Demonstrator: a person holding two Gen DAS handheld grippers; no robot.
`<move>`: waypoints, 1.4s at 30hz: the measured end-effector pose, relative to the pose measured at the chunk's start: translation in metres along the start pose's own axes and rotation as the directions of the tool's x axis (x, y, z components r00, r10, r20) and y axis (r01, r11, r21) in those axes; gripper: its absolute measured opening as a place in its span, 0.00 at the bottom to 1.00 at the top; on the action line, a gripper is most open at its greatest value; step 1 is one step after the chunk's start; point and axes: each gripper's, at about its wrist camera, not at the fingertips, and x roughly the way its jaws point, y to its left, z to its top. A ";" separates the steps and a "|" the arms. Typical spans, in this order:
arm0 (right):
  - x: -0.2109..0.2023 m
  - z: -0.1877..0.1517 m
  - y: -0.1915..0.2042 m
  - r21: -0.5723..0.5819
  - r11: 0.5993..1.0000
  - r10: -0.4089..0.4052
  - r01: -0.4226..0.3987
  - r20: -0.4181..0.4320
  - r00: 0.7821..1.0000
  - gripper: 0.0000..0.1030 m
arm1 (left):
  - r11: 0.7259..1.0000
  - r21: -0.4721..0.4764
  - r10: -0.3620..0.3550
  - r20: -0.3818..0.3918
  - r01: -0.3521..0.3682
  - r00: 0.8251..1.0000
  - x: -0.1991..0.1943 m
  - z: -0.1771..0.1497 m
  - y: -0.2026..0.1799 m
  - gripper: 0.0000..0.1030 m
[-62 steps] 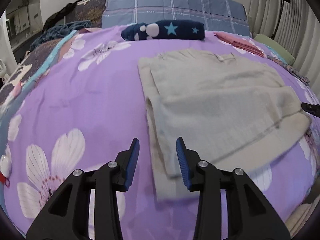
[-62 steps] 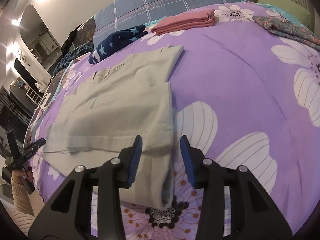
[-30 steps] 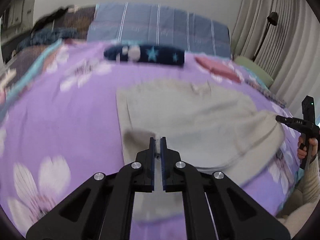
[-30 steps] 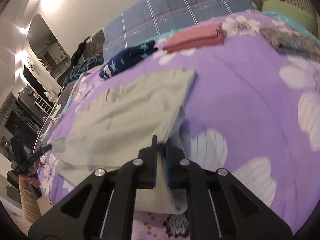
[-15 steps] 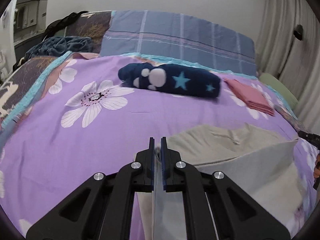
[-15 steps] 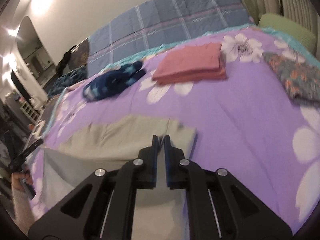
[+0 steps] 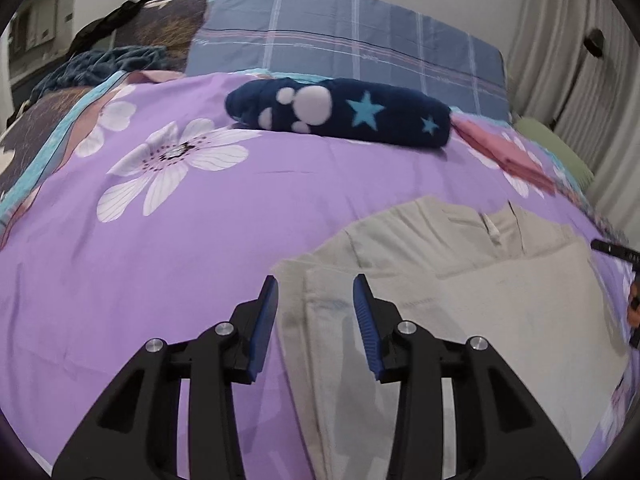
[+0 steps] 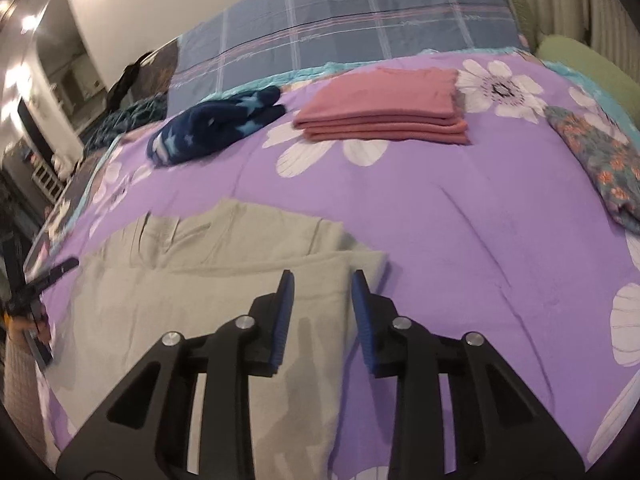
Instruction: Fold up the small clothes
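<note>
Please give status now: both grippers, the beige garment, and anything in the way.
Left gripper and right gripper just opened, nothing held. Beige garment lies folded over on purple bedspread. Nothing in the way.

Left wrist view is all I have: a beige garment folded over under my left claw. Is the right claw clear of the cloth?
Observer: The right claw is open. Its jaws have just been opening, and the beige garment lies flat under the gap, not pinched.
Operator: That pink thing at my right edge is a smear. What is it?
Observer: It is a pink folded stack, several layers squared up, lying apart from the garment.
Operator: Is there anything beyond it?
Observer: A floral patterned cloth lies near the bed's right side, not touching the pink stack.
</note>
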 end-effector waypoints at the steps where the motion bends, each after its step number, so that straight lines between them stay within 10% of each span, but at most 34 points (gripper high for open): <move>1: 0.001 -0.002 0.004 -0.023 1.000 -0.004 0.004 -0.005 1.000 0.30 | 1.000 0.024 0.004 -0.002 -0.004 1.000 -0.001 -0.003 -0.004 0.38; 12: 0.020 0.001 -0.004 -0.026 0.999 -0.031 0.030 -0.027 0.999 0.30 | 0.998 0.066 -0.022 -0.019 0.023 1.000 -0.013 -0.021 -0.005 0.38; 16: 0.022 0.001 -0.005 0.008 1.000 -0.001 0.001 -0.029 1.000 0.06 | 0.995 0.077 -0.055 -0.030 0.057 0.998 -0.015 -0.022 -0.007 0.32; 30: 0.011 0.001 0.002 0.009 0.999 0.031 -0.031 0.004 1.000 0.05 | 0.997 0.070 -0.009 -0.069 0.014 0.998 0.018 -0.003 -0.004 0.31; 33: 0.013 0.000 0.002 0.013 0.999 0.033 -0.033 -0.004 0.999 0.07 | 0.997 0.077 -0.030 -0.050 0.034 0.998 0.015 0.000 -0.007 0.07; 42: -0.010 0.003 0.000 0.044 0.997 0.062 -0.066 0.092 0.994 0.04 | 0.984 0.175 0.030 0.089 -0.045 0.996 -0.031 0.003 -0.029 0.06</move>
